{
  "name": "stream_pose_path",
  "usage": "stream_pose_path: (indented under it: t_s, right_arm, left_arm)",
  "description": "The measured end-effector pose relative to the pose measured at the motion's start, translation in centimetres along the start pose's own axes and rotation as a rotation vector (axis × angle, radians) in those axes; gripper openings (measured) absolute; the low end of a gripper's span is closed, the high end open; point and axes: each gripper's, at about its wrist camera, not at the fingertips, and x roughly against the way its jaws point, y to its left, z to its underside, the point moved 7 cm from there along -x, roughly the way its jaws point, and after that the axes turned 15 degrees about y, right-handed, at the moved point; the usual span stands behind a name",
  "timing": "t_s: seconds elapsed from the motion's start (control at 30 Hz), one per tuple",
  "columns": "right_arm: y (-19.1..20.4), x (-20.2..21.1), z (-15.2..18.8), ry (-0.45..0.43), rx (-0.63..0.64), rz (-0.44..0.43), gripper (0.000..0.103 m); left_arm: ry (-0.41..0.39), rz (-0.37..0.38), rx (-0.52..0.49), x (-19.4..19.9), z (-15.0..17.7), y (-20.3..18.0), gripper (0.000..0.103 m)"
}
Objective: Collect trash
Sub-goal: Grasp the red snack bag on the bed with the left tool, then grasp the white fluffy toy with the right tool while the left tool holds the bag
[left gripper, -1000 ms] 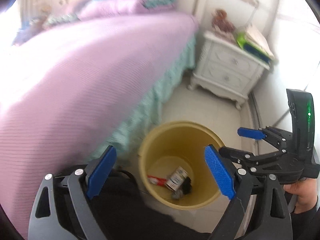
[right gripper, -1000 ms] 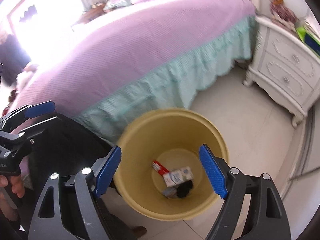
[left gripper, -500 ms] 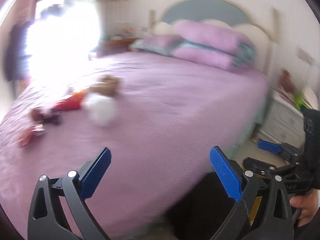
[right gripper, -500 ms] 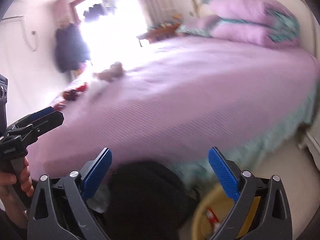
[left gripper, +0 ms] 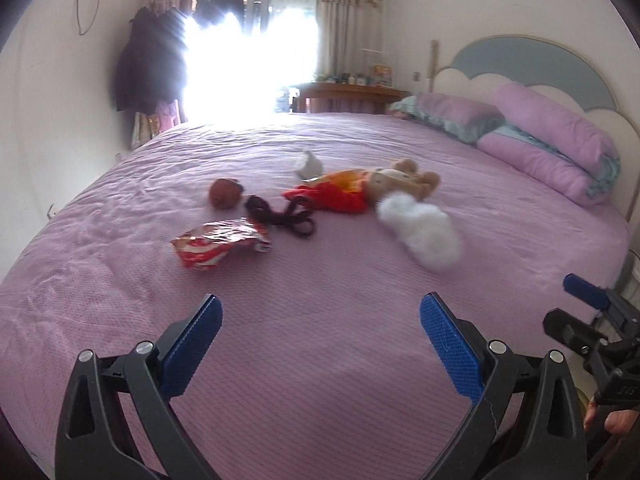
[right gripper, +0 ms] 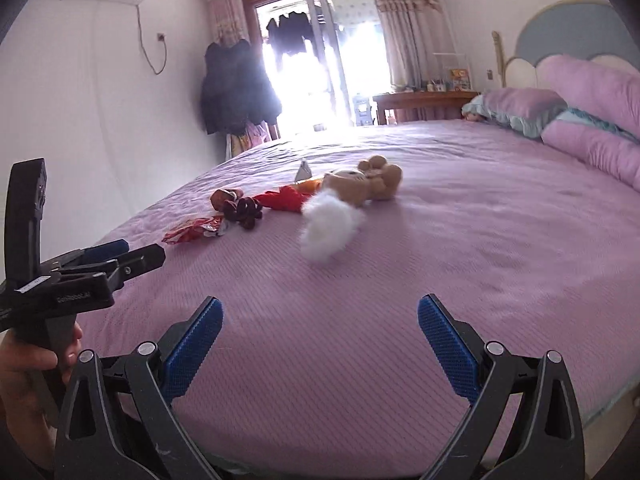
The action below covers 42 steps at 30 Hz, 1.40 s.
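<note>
**Both grippers empty over the bed, litter mixed in with toys**

We had the left gripper [left gripper: 320, 344] spread wide with nothing between its blue pads, held above bare purple bedspread [left gripper: 320, 380]. The right gripper [right gripper: 319, 342] was likewise wide and empty, just beside it over the near edge of the bed.

Farther out, near the middle of the bed, lay the trash: a crumpled red-and-white snack wrapper [left gripper: 218, 246] nearest the left gripper, a small brown ball-like thing [left gripper: 225, 193] beyond it, and a crumpled grey scrap [left gripper: 309, 165] farther still. Among them we saw a tangle of dark cord [left gripper: 286, 216], a plush toy in red and orange [left gripper: 372, 186] and a white fluffy thing [left gripper: 420, 230].

We judged the main risk to be a wrong pick: the cluster was tight, so wide jaws could snag the cord or plush along with the wrapper. The flat, slippery wrapper could also slide or pinch up the bedspread beneath it.
</note>
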Motion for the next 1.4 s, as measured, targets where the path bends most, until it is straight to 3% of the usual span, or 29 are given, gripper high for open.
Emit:
stream_pose_path:
  t_s: [0.33, 0.57, 0.73, 0.87, 0.97, 1.03, 1.13, 1.23, 1.4]
  right_arm:
    - [3.3, -5.1, -3.6, 0.045, 0.007, -0.069, 0.095]
    - [4.5, -7.5, -5.1, 0.066, 0.005, -0.092, 0.095]
    - [4.6, -8.8, -5.8, 0.086, 0.005, -0.089, 0.095]
    - [4.3, -9.2, -6.2, 0.091, -0.002, -0.089, 0.095]
    - [4.0, -9.3, -6.3, 0.096, -0.001, -0.084, 0.095]
    - [3.8, -9.6, -6.4, 0.103, 0.0, -0.083, 0.095]
    - [3.6, -9.9, -6.4, 0.117, -0.002, -0.089, 0.095]
    - [3.6, -9.9, -6.2, 0.121, 0.006, -0.088, 0.095]
    - [3.4, -9.9, -6.3, 0.124, 0.012, -0.087, 0.095]
  left_arm:
    - [0.043, -0.024, 0.043, -4.3, -2.8, 6.4, 0.099]
    - [0.1, -0.057, -0.029, -8.3, -5.7, 8.5, 0.099]
    - [0.18, 0.019, -0.048, -11.7, -7.5, 9.4, 0.099]
    - [0.225, 0.019, -0.033, -13.7, -8.2, 10.1, 0.098]
    - [0.231, 0.039, -0.019, -13.9, -8.2, 10.3, 0.086]
    - [0.234, 0.035, -0.011, -13.9, -8.0, 10.5, 0.059]
    - [0.231, 0.048, 0.007, -13.6, -7.8, 10.9, 0.042]
    - [0.222, 0.077, 0.017, -13.1, -7.9, 10.9, 0.033]
    - [0.211, 0.121, 0.055, -12.1, -7.4, 10.9, 0.03]
